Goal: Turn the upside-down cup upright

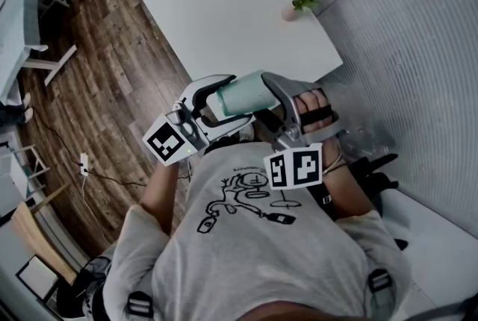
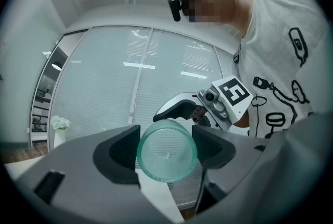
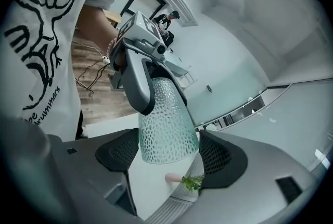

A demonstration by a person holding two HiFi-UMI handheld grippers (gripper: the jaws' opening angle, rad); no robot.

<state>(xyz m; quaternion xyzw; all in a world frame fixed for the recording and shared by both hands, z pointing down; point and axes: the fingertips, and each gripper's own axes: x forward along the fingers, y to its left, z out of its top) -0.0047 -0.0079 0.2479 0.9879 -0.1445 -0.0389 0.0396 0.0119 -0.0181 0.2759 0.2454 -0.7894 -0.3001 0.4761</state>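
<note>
The cup lies between the left hand-held gripper and the right hand-held gripper, before the counter. A flower vase stands on the counter's right edge.

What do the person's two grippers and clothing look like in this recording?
The left gripper and right gripper match: light grey bodies, two curved jaws lined with dark textured pads, and each a white cube printed with black square markers. The person wears a light grey short-sleeved T-shirt with black line drawings.
</note>
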